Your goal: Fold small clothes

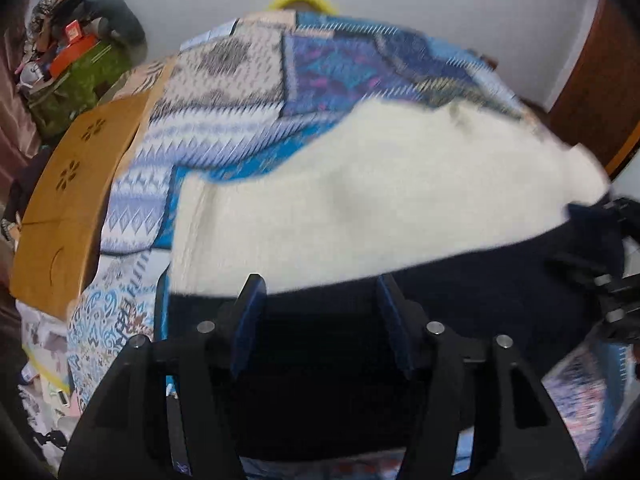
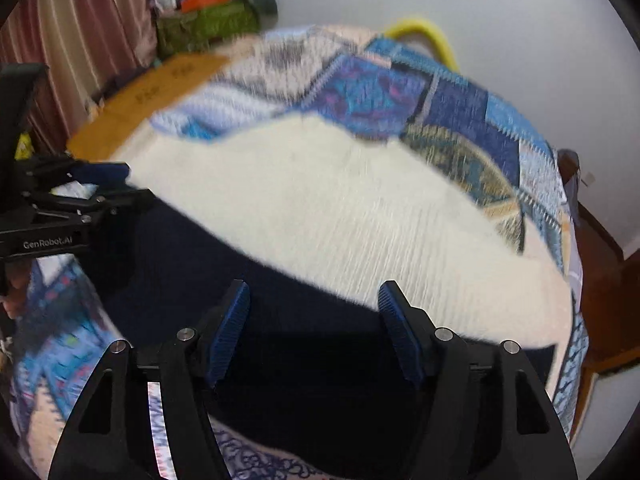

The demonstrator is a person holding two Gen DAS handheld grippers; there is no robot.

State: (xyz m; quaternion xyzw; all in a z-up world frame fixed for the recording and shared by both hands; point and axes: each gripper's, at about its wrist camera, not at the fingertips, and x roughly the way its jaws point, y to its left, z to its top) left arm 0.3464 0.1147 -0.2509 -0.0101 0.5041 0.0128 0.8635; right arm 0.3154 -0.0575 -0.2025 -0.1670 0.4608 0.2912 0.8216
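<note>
A small garment lies spread on a patterned bedspread: its far part is cream white (image 1: 380, 208) and its near part is dark navy (image 1: 460, 300). It shows the same way in the right wrist view, white (image 2: 340, 208) and navy (image 2: 280, 320). My left gripper (image 1: 318, 292) is open, its blue pads (image 1: 250, 312) hovering over the navy edge. My right gripper (image 2: 314, 300) is open over the same navy band. Each gripper shows in the other's view: the right one at the right edge (image 1: 612, 272), the left one at the left edge (image 2: 100, 188). Both views are motion-blurred.
The blue, purple and white patchwork bedspread (image 1: 248, 92) covers the bed. A tan wooden board (image 1: 76, 184) stands at its left side. A green bag with clutter (image 1: 80, 76) sits by the curtain. A yellow hoop (image 2: 432, 36) rests against the wall. A brown door (image 1: 600, 80) is at the right.
</note>
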